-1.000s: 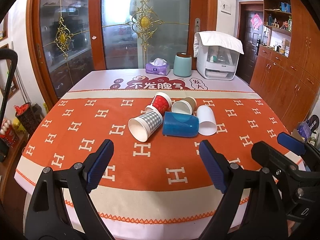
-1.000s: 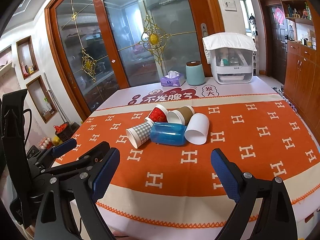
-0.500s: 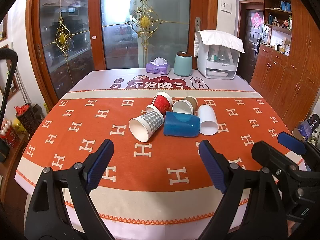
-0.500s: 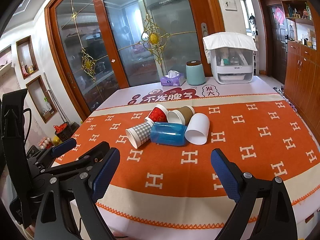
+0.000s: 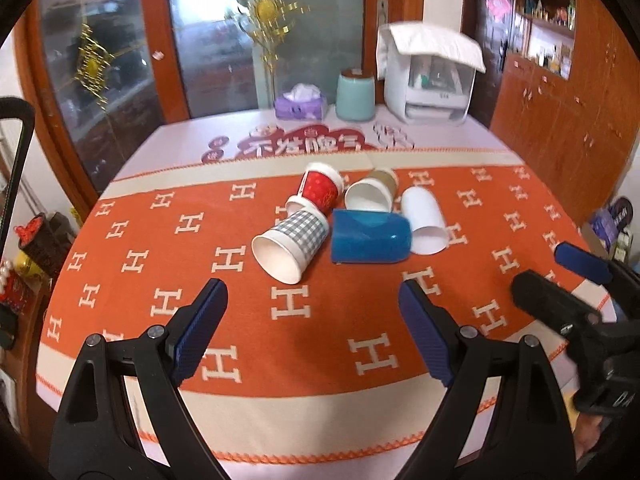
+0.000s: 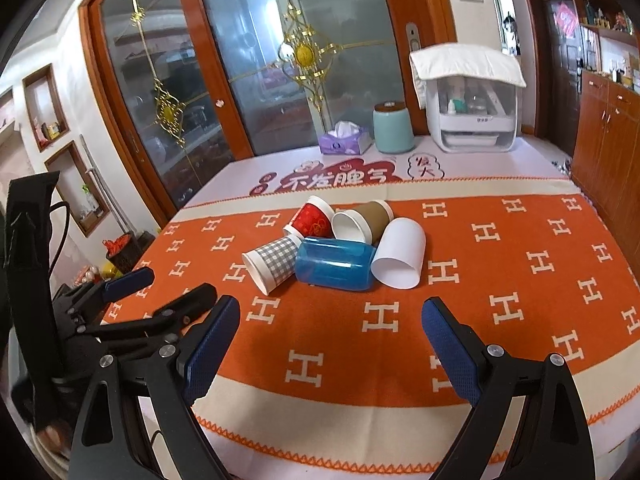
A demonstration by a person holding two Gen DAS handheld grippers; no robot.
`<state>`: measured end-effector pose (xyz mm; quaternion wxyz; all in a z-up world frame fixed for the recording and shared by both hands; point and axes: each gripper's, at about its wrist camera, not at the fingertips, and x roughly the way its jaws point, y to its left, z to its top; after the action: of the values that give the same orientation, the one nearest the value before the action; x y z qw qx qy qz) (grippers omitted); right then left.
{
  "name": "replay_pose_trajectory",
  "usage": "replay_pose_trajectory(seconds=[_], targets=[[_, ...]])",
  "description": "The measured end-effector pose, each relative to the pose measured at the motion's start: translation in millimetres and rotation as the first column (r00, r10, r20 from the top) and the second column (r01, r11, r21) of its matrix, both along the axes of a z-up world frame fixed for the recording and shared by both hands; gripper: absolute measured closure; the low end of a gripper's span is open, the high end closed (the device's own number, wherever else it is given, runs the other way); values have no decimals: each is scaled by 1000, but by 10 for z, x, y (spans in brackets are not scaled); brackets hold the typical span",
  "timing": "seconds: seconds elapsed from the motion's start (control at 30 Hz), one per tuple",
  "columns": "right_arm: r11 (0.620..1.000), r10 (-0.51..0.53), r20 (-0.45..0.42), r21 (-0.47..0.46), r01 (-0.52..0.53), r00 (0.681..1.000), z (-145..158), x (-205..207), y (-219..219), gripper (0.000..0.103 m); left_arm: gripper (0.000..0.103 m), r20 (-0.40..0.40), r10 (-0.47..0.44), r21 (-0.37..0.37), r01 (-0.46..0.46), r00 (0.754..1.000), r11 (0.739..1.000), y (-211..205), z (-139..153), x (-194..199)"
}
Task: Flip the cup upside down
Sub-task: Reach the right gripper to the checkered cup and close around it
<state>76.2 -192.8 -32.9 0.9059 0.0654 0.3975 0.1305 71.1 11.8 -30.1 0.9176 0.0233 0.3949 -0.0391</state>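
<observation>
Several cups lie on their sides in a cluster on the orange tablecloth: a grey checked cup point(image 5: 292, 242) point(image 6: 274, 262), a blue plastic cup point(image 5: 370, 237) point(image 6: 334, 264), a white cup point(image 5: 424, 220) point(image 6: 400, 254), a red cup point(image 5: 320, 192) point(image 6: 314, 218) and a brown cup point(image 5: 372, 196) point(image 6: 362, 220). My left gripper point(image 5: 312, 312) is open and empty, short of the cups. My right gripper point(image 6: 332, 332) is open and empty, also short of them. Each gripper shows in the other's view.
At the table's far edge stand a purple tissue box point(image 5: 300, 106), a teal canister point(image 5: 356, 94) and a white appliance point(image 5: 428, 84) under a cloth. Glass doors stand behind, wooden cabinets point(image 6: 608, 140) to the right. The table's near edge point(image 6: 360, 456) lies below the grippers.
Both grippers have moved forward a little toward the cups, the left one more and with a tilt. The cups have not moved.
</observation>
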Motion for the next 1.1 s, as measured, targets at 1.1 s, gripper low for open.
replay_pose_trajectory(seconds=[1.1], targets=[[984, 34, -383, 173, 36, 923, -1172, 1690, 92, 36, 20, -514, -206, 65, 277, 832, 959, 51, -1255, 2357]])
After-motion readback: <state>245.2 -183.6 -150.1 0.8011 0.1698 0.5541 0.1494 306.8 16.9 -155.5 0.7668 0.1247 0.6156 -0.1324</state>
